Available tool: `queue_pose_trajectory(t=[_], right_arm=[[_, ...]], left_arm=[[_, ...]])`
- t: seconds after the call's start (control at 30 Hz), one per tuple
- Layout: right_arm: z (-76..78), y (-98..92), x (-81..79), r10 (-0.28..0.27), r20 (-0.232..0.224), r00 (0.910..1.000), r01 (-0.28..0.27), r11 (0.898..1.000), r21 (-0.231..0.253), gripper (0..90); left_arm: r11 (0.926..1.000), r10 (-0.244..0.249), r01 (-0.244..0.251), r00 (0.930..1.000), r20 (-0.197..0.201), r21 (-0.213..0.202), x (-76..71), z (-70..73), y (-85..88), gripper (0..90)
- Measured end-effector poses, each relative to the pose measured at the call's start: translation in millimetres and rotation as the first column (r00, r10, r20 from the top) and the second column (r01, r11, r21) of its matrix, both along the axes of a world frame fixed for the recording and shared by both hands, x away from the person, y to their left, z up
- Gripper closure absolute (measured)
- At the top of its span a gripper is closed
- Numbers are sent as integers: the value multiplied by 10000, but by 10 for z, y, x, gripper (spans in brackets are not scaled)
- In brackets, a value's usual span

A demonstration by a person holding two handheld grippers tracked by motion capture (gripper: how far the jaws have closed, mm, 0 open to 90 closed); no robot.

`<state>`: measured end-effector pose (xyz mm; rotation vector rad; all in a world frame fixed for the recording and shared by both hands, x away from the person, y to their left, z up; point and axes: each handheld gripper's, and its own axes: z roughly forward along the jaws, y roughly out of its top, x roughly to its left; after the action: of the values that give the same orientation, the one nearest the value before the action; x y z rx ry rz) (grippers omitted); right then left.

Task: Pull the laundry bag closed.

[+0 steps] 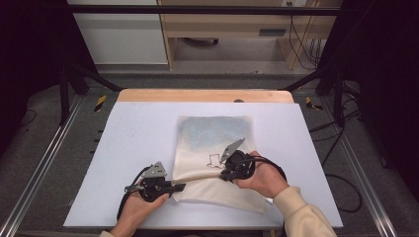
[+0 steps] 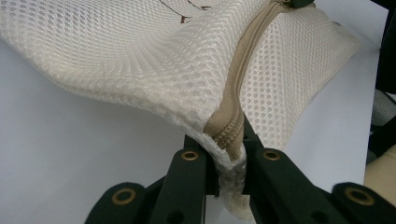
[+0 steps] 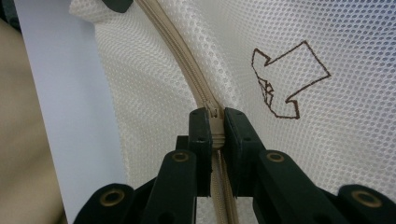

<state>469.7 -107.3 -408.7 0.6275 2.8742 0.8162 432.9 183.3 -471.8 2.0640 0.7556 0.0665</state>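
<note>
A cream mesh laundry bag (image 1: 212,133) lies on the white table (image 1: 133,133), its near edge lifted. A beige zipper (image 2: 243,70) runs along that edge. My left gripper (image 1: 181,186) is shut on the bag's corner at the zipper's end (image 2: 229,149). Farther along the zipper (image 3: 187,65), my right gripper (image 1: 225,174) is shut on the zipper pull (image 3: 215,122). A brown stitched outline (image 3: 289,79) marks the mesh beside the pull. In the right gripper view the other gripper's dark tip (image 3: 116,4) holds the bag's far corner.
The table's wooden far edge (image 1: 205,95) borders a grey floor. A light wood shelf unit (image 1: 222,29) and a white cabinet (image 1: 123,34) stand behind. Metal rails (image 1: 44,163) run along both sides, with cables (image 1: 346,187) at the right.
</note>
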Motion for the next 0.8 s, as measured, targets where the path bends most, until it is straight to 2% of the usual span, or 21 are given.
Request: queue_pose_trajectory(t=[0.3,0.53,0.8], right_arm=[[-2,-37,-51,-83,194,9998,82,9999,100,821],[-37,-23,-127,1,337,9994,-1,10000,8,821],[-48,-125,-165,-147,363,9992,145,9999,57,821]], left_arm=[[10000,9,-9,10000,-9,37,-9,-16,-8,852],[9996,83,-86,9999,98,251,-43,-13,-3,851],[9999,49,-50,10000,46,155,-44,-15,-8,852]])
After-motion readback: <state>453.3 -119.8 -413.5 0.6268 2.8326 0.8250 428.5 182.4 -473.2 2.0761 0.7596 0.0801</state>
